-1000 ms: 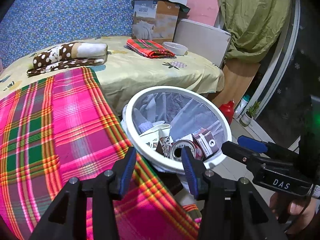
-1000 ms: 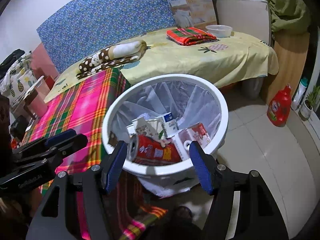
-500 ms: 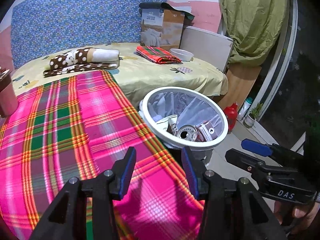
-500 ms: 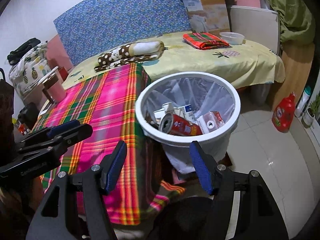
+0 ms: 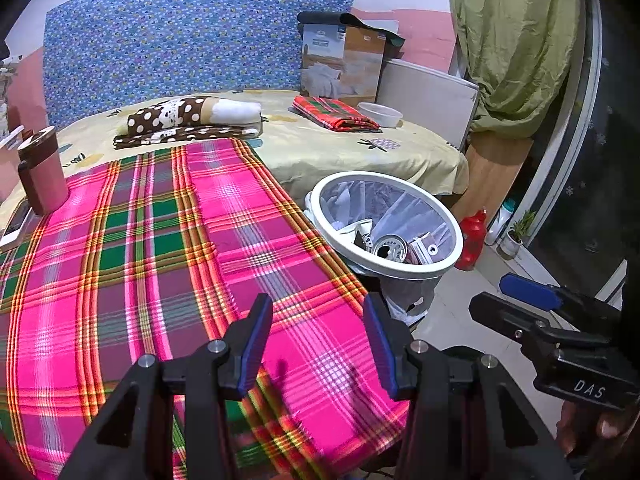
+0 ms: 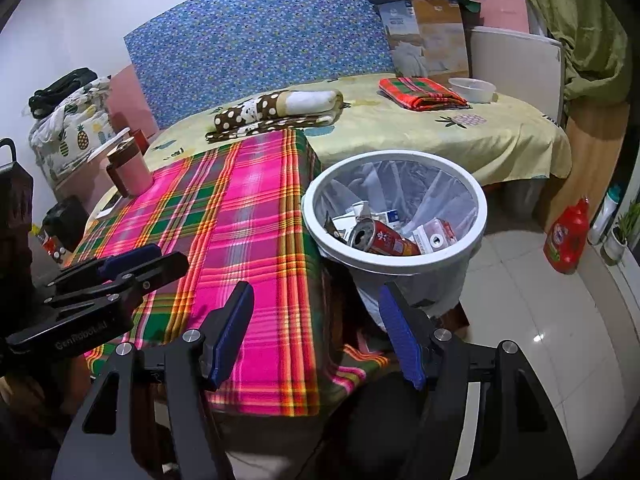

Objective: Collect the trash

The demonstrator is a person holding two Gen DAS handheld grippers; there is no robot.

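**Empty tongs, full bin**

Both black tongs with ribbed blue pads stand apart, gripping nothing: the left tongs [image 5: 318, 338] hang over the pink plaid cloth [image 5: 168, 248] covering the desk, the right tongs [image 6: 316, 334] past its draped edge. Ahead of them sits the round white bin [image 6: 394, 254] lined with thin clear plastic, on glossy floor tiles, holding a crushed red can [image 6: 382, 238] and small cartons [image 6: 434, 234].

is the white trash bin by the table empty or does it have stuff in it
It has stuff in it. The white bin holds a red can lying on its side, plus cartons and paper scraps, well below the rim.
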